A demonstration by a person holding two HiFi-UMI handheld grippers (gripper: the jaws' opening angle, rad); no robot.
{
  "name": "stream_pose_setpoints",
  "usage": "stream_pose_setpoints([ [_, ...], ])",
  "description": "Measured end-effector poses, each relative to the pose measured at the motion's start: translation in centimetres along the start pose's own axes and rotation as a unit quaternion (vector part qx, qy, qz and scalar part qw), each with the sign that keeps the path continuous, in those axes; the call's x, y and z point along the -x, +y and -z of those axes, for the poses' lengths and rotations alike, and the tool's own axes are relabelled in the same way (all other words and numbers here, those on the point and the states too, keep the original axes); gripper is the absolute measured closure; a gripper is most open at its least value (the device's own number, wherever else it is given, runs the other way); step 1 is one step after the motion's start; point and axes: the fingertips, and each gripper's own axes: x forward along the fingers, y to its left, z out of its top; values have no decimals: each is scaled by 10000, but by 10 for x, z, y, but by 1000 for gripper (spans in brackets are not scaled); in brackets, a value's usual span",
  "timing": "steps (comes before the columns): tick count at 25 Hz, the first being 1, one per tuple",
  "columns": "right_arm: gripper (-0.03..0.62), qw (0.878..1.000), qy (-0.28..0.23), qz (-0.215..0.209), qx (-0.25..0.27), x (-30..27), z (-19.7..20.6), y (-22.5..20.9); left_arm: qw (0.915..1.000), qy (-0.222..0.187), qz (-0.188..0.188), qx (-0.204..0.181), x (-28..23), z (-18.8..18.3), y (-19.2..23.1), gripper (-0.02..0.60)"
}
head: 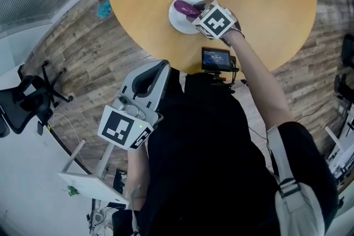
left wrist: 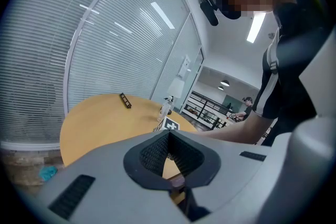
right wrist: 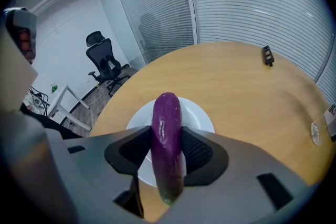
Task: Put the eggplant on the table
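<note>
eggplant [right wrist: 166, 113] clamped lengthwise in my right claw [right wrist: 167, 152], over the white plate [right wrist: 198, 117]; my arm [head: 260, 80] stretched forward above the bench [right wrist: 236, 86], claw tilted down.

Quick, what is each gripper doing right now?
Left gripper: closed, holding nothing.
Right gripper: closed on the eggplant.

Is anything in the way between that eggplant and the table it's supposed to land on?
Yes: the white plate lies right under the eggplant. The bare table around the plate looks free.
</note>
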Motion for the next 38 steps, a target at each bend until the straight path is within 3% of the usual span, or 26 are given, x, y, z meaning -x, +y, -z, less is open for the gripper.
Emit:
stream_pose_setpoints([
  [21, 402, 9996, 150, 6, 243, -3, 1, 2, 9999, -63, -113, 27, 6, 1, -1, 571],
  [38, 370, 9996, -18, 11, 283, 7, -6, 7, 9997, -139, -177, 4, 14, 4, -8, 571],
])
